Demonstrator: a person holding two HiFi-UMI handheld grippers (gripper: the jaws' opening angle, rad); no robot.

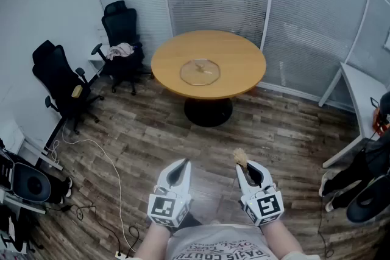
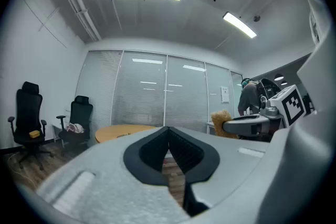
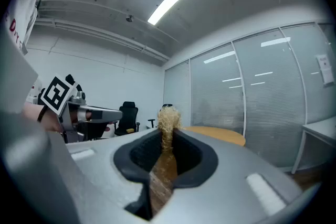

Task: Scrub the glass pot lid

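Observation:
The glass pot lid (image 1: pixel 200 72) lies flat in the middle of the round wooden table (image 1: pixel 234 52), well ahead of both grippers. My left gripper (image 1: pixel 180 165) is held low near my body, jaws shut with nothing between them (image 2: pixel 168 145). My right gripper (image 1: pixel 242 164) is beside it, shut on a tan scrub brush (image 1: pixel 240 158) whose wooden handle runs between the jaws and whose bristly head (image 3: pixel 167 118) sticks out past the tips. In the left gripper view the brush (image 2: pixel 221 120) and right gripper show at the right.
Two black office chairs (image 1: pixel 122 39) (image 1: pixel 61 79) stand left of the table, one with cloth on its seat. Cables and equipment (image 1: pixel 30 182) lie on the wood floor at the left. A white desk (image 1: pixel 359 94) and bags are at the right. Glass partitions with blinds lie behind.

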